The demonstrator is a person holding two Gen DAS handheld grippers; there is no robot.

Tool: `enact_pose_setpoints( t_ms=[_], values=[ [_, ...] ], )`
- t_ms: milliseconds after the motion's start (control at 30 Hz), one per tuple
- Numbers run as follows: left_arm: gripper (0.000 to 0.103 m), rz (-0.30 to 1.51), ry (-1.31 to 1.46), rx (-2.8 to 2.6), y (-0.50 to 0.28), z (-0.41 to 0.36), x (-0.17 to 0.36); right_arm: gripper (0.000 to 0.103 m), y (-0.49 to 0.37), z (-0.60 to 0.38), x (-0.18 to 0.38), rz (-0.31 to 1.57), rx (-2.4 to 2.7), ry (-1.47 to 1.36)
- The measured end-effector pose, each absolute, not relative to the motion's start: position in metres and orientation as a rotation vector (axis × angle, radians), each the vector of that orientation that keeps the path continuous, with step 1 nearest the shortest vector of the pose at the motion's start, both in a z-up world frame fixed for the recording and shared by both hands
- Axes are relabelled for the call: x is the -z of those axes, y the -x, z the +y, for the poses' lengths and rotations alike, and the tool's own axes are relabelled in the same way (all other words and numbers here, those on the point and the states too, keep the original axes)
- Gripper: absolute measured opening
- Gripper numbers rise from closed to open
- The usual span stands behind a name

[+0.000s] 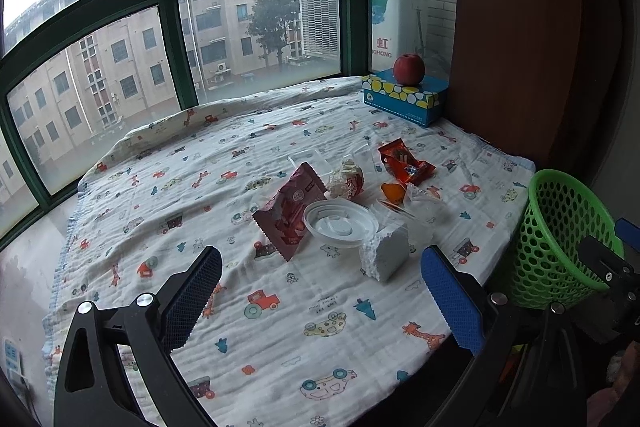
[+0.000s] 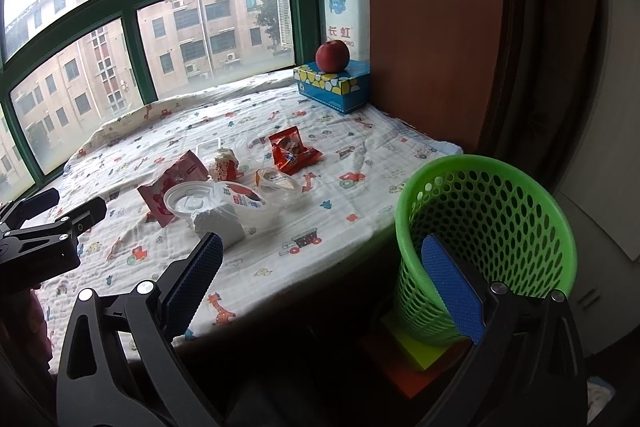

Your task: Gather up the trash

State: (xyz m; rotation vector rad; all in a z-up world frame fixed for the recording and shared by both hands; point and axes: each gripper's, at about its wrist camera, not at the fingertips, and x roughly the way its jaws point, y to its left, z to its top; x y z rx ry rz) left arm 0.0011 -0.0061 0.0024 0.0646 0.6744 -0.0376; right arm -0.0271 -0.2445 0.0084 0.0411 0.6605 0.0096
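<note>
Trash lies in a heap mid-blanket: a dark red snack bag [image 1: 289,207] [image 2: 170,185], a clear plastic lid [image 1: 340,221] [image 2: 190,203], a white foam block [image 1: 385,254] [image 2: 218,225], a crumpled wrapper [image 1: 347,179] [image 2: 227,166], an orange-red packet [image 1: 405,161] [image 2: 293,151] and a clear jelly cup [image 1: 394,193] [image 2: 276,181]. A white yogurt cup [image 2: 250,205] lies beside the lid. A green mesh basket [image 1: 560,239] [image 2: 486,239] stands off the right edge. My left gripper [image 1: 320,291] is open and empty, short of the heap; it also shows in the right wrist view [image 2: 60,205]. My right gripper [image 2: 320,279] is open and empty, near the basket.
A printed blanket [image 1: 280,327] [image 2: 352,187] covers the window ledge. A blue tissue box [image 1: 404,99] [image 2: 334,85] with a red apple [image 1: 409,68] [image 2: 332,55] on it sits at the back right by a brown wooden panel [image 2: 432,27]. Windows run behind.
</note>
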Motion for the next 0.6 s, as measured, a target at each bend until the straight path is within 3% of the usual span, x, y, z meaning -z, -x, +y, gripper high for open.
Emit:
enact_pose_setpoints(
  t_ms=[600],
  values=[
    [0.096, 0.686, -0.055, 0.038, -0.0051, -0.0068, -0.0032, 0.098, 0.0229, -0.2436, -0.0068, 0.674, -0.014, -0.042]
  ],
)
